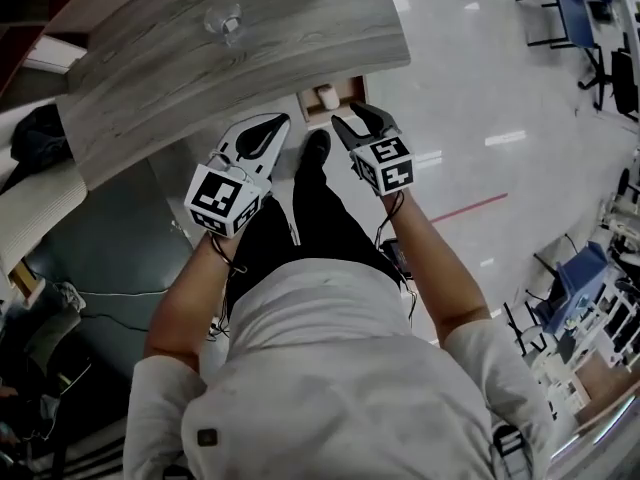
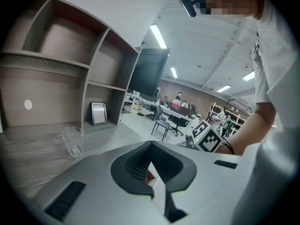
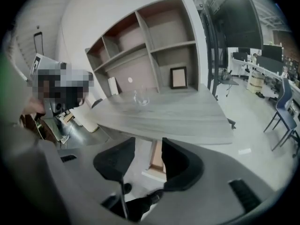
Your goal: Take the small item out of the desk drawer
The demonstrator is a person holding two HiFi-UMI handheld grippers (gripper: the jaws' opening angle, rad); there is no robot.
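Bright, even indoor light falls from long ceiling strip lamps (image 2: 157,35), and their glare streaks the glossy pale floor (image 1: 505,138). Both gripper views bow strongly and darken to black corners. Soft shadow lies beneath the grey wood-grain desk (image 1: 250,58).

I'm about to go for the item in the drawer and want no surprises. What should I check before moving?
1. Drawer pulled open: ok.
2. Small white item visible inside it: ok.
3. Right gripper tongs apart, nothing between them: ok.
4. Right tongs aimed at the item: cannot tell; the right gripper view shows the drawer between them, not the item.
5. Left gripper tongs shut, outside the drawer: ok.
6. Glass on the desk, away from the drawer: ok.
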